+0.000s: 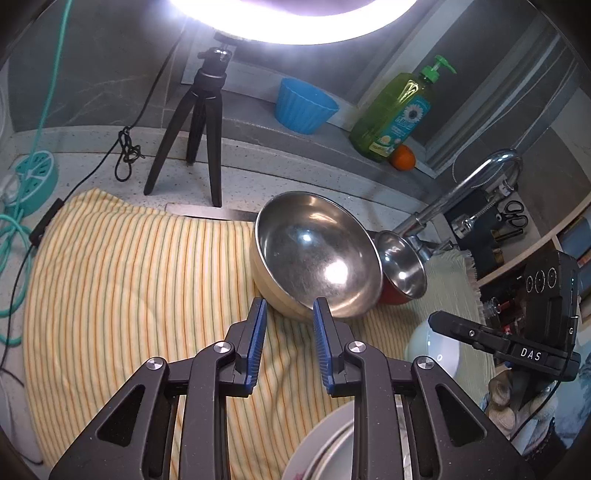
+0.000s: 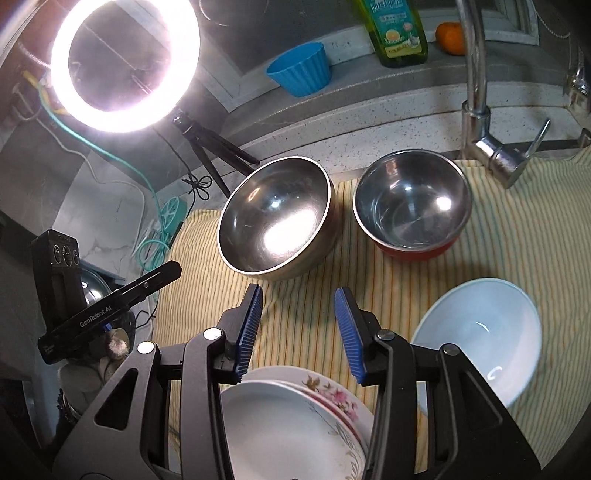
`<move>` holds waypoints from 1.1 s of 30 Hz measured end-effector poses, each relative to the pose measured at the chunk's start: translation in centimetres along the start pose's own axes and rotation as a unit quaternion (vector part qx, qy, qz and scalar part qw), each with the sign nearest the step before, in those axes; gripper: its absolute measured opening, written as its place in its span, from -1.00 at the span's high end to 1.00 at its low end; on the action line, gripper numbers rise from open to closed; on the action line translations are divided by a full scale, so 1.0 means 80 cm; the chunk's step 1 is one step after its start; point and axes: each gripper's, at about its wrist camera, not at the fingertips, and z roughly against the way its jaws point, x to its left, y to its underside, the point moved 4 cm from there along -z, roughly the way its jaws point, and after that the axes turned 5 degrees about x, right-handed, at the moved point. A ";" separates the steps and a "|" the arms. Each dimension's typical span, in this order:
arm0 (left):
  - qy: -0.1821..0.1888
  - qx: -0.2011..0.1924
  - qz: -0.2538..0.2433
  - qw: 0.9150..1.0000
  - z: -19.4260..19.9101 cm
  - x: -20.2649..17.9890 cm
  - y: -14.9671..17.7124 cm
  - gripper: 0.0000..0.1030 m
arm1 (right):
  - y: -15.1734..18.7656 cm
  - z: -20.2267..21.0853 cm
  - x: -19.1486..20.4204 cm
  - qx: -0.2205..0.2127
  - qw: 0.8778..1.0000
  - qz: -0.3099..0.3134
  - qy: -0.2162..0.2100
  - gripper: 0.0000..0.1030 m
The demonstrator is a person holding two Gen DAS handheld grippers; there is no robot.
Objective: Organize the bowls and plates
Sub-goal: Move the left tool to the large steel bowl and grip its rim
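both claws, left gripper and right gripper, gape empty above the striped cloth.

Striped cloth covers the counter, all dishes sit on it. Large steel bowl at back left, smaller steel bowl just to its right, near but apart. Faucet behind and right of the smaller bowl. White bowl front right, well forward of the smaller bowl. Plate stack front centre, left of the white bowl. Tripod with ring light stands behind the cloth, back left. On the ledge behind: plastic cup, soap bottle to its right, then orange.
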 end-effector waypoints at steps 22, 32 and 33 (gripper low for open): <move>0.022 0.036 0.047 0.998 -0.060 0.032 -0.043 0.49 | -0.050 -0.078 -0.025 0.038 0.999 -0.037 0.003 0.17; 0.029 0.046 0.047 0.997 -0.077 0.034 -0.045 0.49 | -0.057 -0.098 -0.024 0.053 0.998 -0.035 0.012 0.17; 0.028 0.046 0.046 0.997 -0.079 0.033 -0.045 0.49 | -0.058 -0.100 -0.025 0.055 0.998 -0.036 0.012 0.17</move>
